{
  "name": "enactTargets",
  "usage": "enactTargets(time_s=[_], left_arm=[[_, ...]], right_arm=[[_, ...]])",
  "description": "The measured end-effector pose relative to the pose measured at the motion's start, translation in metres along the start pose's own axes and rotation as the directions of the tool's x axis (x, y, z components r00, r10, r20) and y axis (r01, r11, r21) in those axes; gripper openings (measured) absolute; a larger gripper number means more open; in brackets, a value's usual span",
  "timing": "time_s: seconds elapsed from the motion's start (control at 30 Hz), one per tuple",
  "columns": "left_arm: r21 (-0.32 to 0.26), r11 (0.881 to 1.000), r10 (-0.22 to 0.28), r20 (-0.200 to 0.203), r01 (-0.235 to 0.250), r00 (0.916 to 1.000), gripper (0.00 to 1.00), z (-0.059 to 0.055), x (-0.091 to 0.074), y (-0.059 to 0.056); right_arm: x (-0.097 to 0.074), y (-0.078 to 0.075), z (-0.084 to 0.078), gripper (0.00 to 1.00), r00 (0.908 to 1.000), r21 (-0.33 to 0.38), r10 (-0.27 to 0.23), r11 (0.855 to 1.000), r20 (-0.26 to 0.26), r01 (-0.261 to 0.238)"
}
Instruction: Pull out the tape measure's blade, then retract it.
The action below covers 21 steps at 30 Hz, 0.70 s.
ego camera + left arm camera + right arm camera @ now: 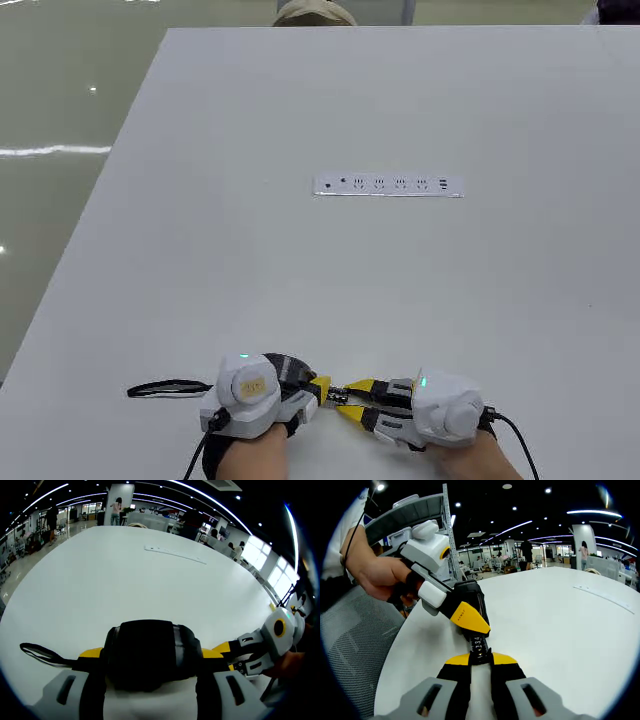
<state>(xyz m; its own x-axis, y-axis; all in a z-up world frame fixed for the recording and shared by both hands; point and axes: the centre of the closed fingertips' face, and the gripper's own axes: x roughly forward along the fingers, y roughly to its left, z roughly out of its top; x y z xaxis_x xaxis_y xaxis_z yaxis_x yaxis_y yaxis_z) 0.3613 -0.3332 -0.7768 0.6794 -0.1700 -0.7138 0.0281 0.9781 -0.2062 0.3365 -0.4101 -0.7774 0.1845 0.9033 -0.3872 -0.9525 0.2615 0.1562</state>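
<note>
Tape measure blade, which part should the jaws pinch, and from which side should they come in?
Pinch the short exposed end of the blade near its tip, the one part outside the case. Come straight at the case's mouth, in line with the blade, opposite the left gripper that clamps the case. The right gripper holds it so, which should let it draw straight out.

tape measure point(145, 650) flanks covered by left gripper point(150, 656), blade point(477, 644) end apparently buried inside right gripper point(481, 659), numerals barely legible
</note>
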Motion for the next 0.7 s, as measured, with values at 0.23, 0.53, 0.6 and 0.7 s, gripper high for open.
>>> enactTargets(time_s=[0.23,0.53,0.6,0.7], left_arm=[[-0.002,1.000,-0.002,-0.001,0.002,1.0000,0.72,0.000,-0.001,0.000],[-0.011,1.000,-0.005,0.000,0.005,1.0000,0.72,0.001,0.000,0.001],[-0.014,1.000,-0.006,0.001,0.006,1.0000,0.72,0.001,0.000,0.001],[-0.017,1.000,-0.007,0.002,0.007,1.0000,0.72,0.001,-0.001,0.000]], right_arm=[[0.007,0.001,0.002,0.13,1.0000,-0.002,0.010,1.000,-0.001,-0.010],[0.016,0.003,0.005,0.13,0.9998,-0.008,0.018,1.000,-0.002,-0.018],[0.017,0.003,0.006,0.13,0.9998,-0.011,0.019,1.000,-0.001,-0.019],[0.020,0.004,0.007,0.13,0.9998,-0.013,0.021,1.000,-0.002,-0.021]])
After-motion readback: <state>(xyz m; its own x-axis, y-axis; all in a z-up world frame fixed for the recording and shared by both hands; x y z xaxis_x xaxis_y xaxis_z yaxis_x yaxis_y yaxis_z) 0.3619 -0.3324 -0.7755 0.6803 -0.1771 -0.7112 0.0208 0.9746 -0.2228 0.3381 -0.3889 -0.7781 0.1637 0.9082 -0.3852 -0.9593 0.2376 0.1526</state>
